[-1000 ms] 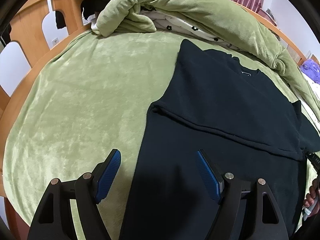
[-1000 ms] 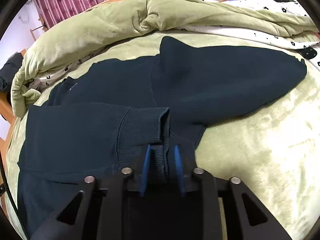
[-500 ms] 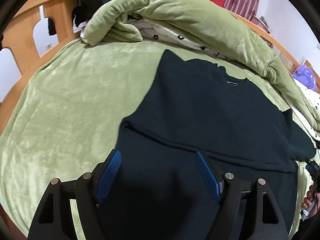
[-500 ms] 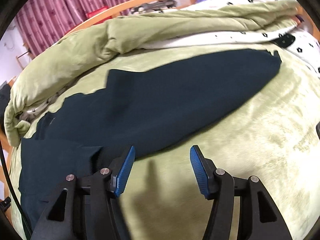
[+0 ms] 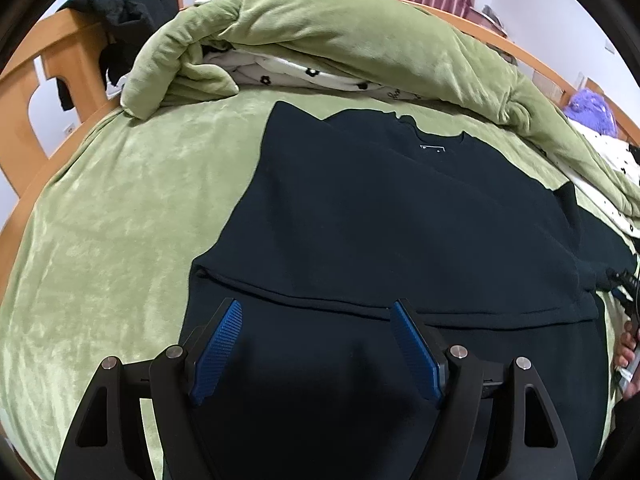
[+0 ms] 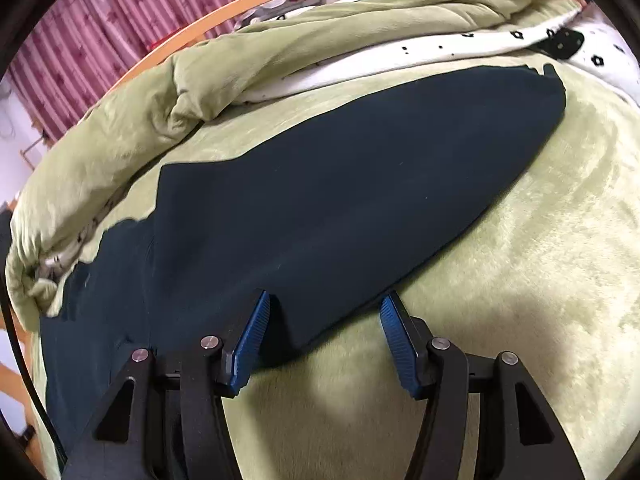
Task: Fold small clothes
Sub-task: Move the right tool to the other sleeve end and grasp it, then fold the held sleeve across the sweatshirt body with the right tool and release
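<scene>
A dark navy sweatshirt (image 5: 380, 220) lies flat on the green bed cover, collar towards the far side. One sleeve is folded across its body, and the sleeve's edge runs as a ridge just beyond my left fingertips. My left gripper (image 5: 316, 312) is open and empty above the lower body of the sweatshirt. In the right wrist view the other sleeve (image 6: 360, 184) stretches out to the far right over the cover. My right gripper (image 6: 324, 304) is open and empty, straddling that sleeve's near edge.
A rolled green duvet (image 5: 340, 32) with white flowered lining lies along the far side of the bed. A wooden bed rail (image 5: 36, 92) with dark clothes on it stands at the left. Pink curtains (image 6: 88, 36) hang behind. Green bed cover (image 6: 520, 280) lies right of the sleeve.
My right gripper let go of the sleeve cuff it was shut on, opened, and swung right towards the outstretched sleeve. My left gripper moved right, over the sweatshirt body.
</scene>
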A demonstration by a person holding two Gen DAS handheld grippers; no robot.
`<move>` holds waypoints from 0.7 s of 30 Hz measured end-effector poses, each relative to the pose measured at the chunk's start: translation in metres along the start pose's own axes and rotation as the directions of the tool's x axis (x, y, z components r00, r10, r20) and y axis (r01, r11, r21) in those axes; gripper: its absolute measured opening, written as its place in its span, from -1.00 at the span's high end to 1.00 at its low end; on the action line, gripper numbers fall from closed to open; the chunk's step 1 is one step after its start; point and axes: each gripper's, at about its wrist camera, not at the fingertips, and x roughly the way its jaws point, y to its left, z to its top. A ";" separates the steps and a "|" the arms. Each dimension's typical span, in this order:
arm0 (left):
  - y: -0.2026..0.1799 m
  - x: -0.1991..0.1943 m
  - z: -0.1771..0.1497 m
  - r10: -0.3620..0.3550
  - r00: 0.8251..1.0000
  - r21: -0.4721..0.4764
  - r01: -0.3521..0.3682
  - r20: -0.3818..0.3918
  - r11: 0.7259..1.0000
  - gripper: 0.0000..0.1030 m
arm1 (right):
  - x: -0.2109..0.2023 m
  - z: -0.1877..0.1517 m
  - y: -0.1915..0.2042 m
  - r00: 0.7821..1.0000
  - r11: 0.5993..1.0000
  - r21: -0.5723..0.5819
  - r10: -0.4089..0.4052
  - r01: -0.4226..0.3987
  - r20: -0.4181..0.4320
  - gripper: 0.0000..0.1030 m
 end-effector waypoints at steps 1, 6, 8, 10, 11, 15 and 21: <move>-0.002 0.001 0.000 0.002 1.000 0.006 -0.002 -0.001 1.000 -0.46 | 0.002 0.001 -0.001 1.000 1.000 0.005 0.001 -0.001 0.007 -0.11; -0.003 0.007 -0.006 -0.029 0.999 -0.007 0.029 -0.022 1.000 -0.46 | 0.006 0.003 0.007 0.998 0.996 -0.077 -0.034 0.038 0.050 0.79; -0.003 0.009 -0.008 -0.034 0.999 -0.014 0.034 -0.022 0.999 -0.46 | 0.003 0.004 0.008 0.997 0.997 -0.073 -0.034 0.039 0.071 0.82; -0.003 0.014 -0.012 -0.030 0.999 -0.008 0.029 -0.036 1.000 -0.46 | -0.006 0.005 0.013 0.992 0.995 -0.088 -0.035 0.046 0.120 0.84; -0.002 0.017 -0.014 -0.025 0.998 -0.005 0.025 -0.049 1.000 -0.46 | -0.012 0.005 0.019 0.989 0.993 -0.103 -0.040 0.055 0.145 0.84; 0.005 0.029 -0.021 -0.005 0.995 -0.011 0.004 -0.102 1.000 -0.46 | -0.035 0.008 0.042 0.974 0.989 -0.135 -0.027 0.059 0.225 0.85; 0.035 0.039 -0.036 -0.031 0.982 -0.082 0.016 -0.188 0.997 -0.46 | -0.074 0.007 0.089 0.946 0.973 -0.223 0.024 0.052 0.324 0.86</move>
